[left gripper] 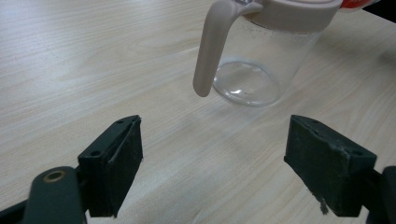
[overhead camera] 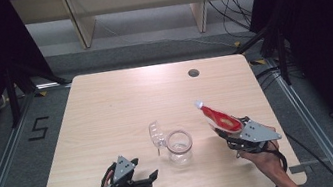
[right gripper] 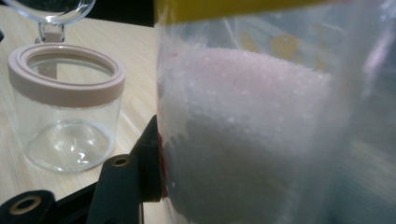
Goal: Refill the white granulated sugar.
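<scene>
- Pale wood bench [overhead camera: 121,105] carries the work; the glass jar stands near its front edge, between the two hands.
- Right tool [overhead camera: 234,136], at the bench's right front, is clamped about halfway on a bag of white granules [overhead camera: 219,118]. The bag tilts up and away toward the bench's middle, its knotted white tip uppermost and nearest the jar, though clear of it.
- Bag, seen close in the right gripper view [right gripper: 252,140]: clear film with red and yellow print, packed with fine white grains, likely sugar or salt. One black pad [right gripper: 152,163] presses its side.
- Left tool [overhead camera: 143,180] rests low at the left front, jaws wide apart with nothing between them, aimed at the jar's handle [left gripper: 210,51].
- Jar [overhead camera: 179,148]: clear glass, beige collar and handle, clear hinged lid [overhead camera: 155,133] flipped open behind. Inside looks empty [right gripper: 65,140].
- Progress, as I judge it: lid open and bag in hand; pouring not begun, closing still to come.
</scene>
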